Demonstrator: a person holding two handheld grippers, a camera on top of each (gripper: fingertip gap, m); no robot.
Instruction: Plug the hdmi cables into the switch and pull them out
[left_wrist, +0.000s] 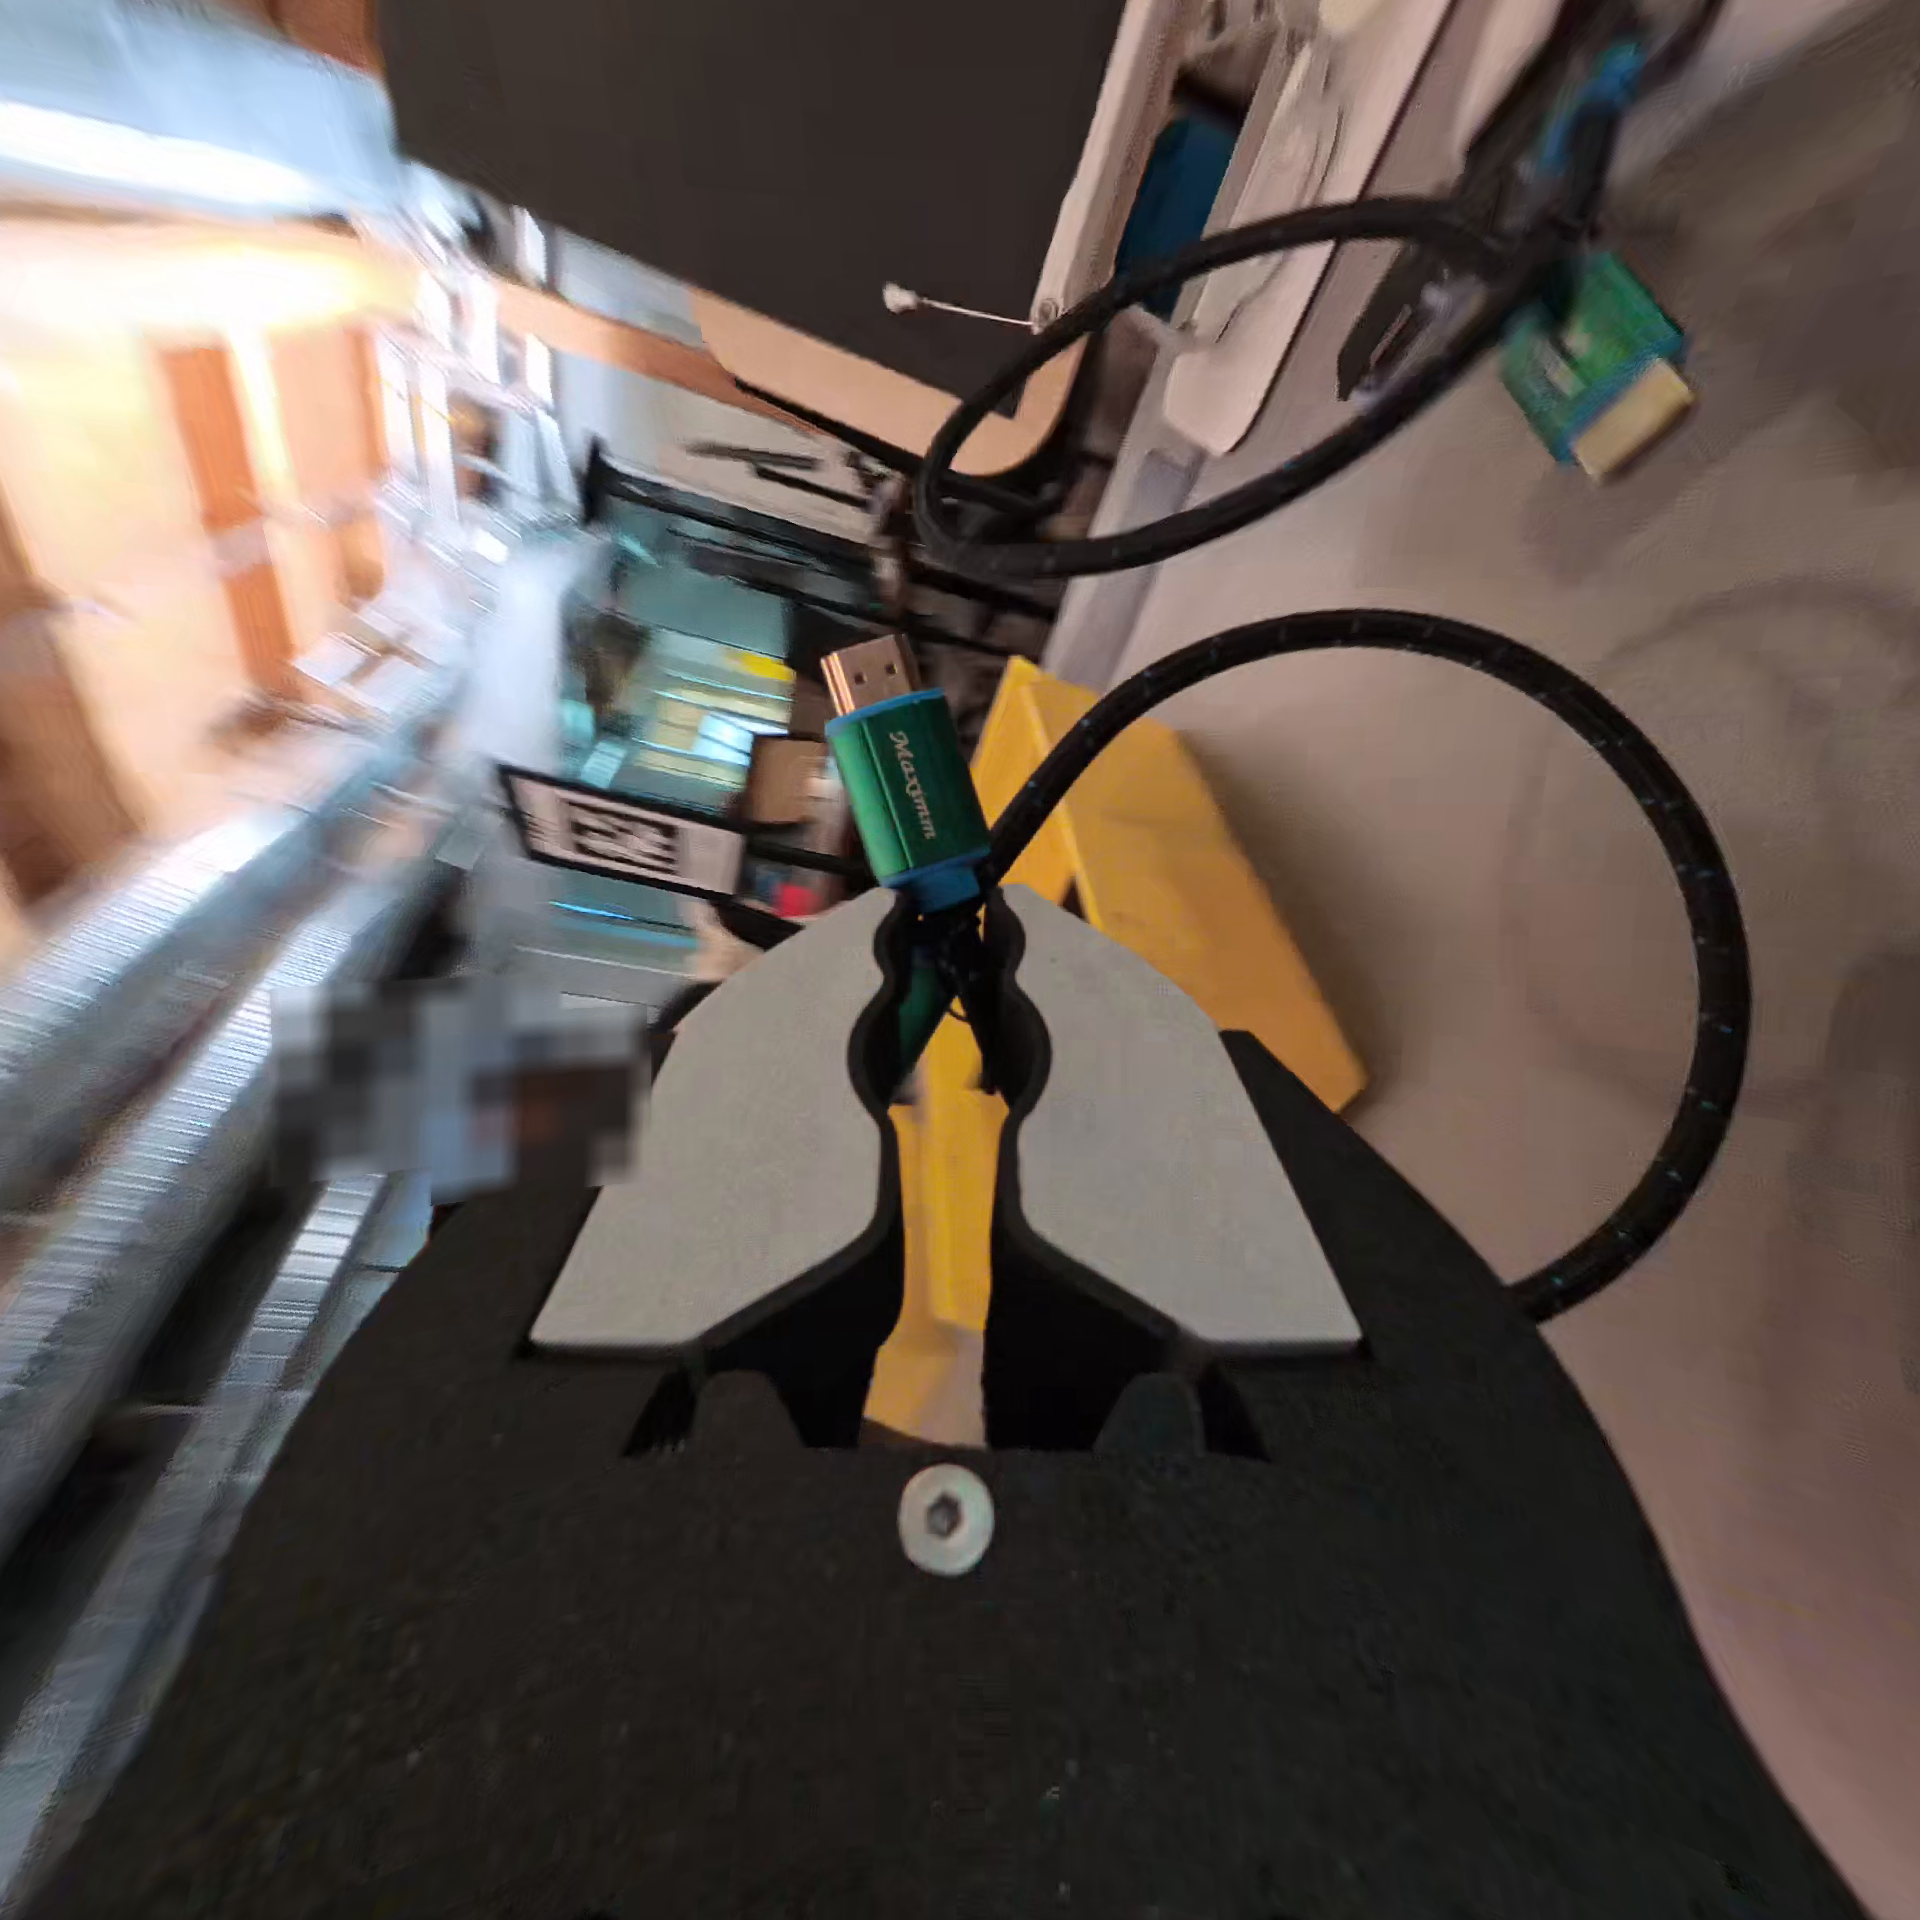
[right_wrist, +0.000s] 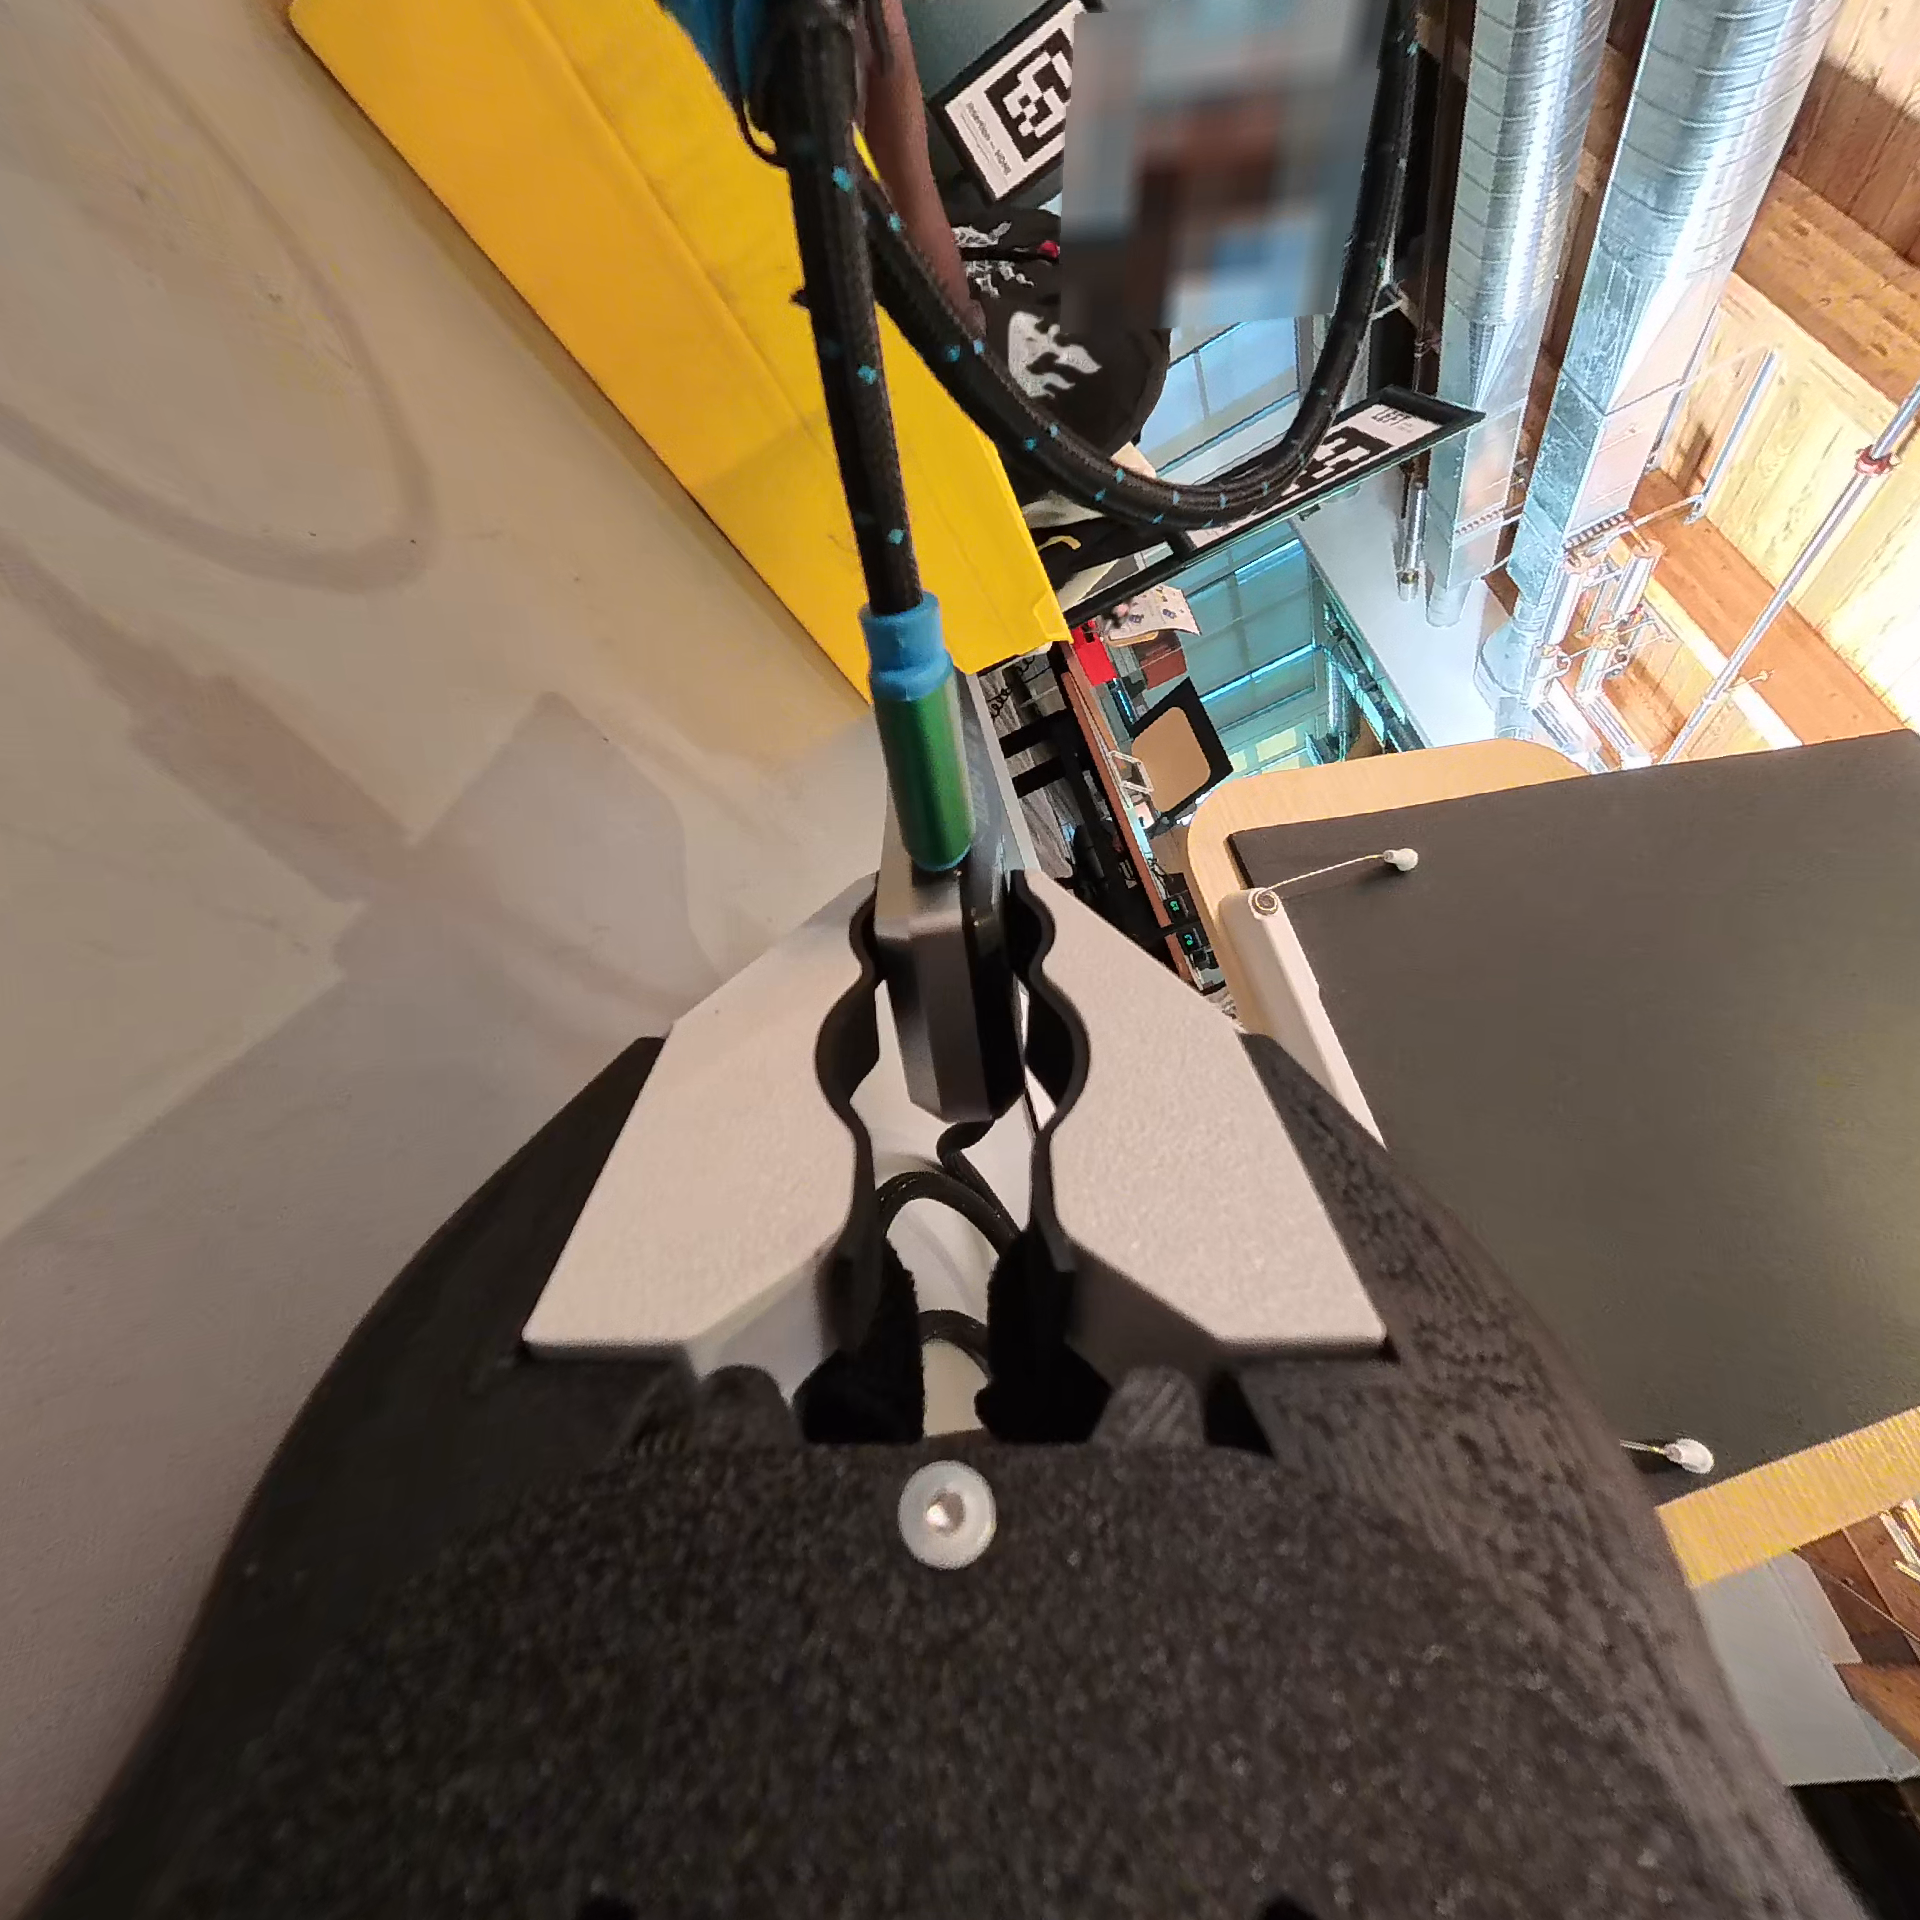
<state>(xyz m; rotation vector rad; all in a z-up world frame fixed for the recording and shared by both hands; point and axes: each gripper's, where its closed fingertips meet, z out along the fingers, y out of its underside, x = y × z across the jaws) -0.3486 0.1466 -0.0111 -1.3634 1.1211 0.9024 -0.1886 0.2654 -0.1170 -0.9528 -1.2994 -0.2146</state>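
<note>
Overhead: blurry wooden ceiling, likely ducts (right_wrist: 1621, 312) | pale table (left_wrist: 1455, 831) | left gripper (left_wrist: 943, 914) pinches cable (left_wrist: 1558, 727) | right gripper (right_wrist: 940, 935) clamps switch (right_wrist: 935, 997)

A yellow bin (left_wrist: 1153, 862) is lying on the pale desk (left_wrist: 1455, 935), reaching its edge. A dark mat (right_wrist: 1621, 1091) is covering another desk's corner. Silver ducts (right_wrist: 1621, 343) are running overhead beside a black-and-white marker card (right_wrist: 1023, 99).

Pale tabletop (right_wrist: 208, 935), black mat (right_wrist: 1610, 1091), silver ducts (right_wrist: 1621, 343), perhaps warm-lit wooden ceiling (right_wrist: 1787, 436)
</note>
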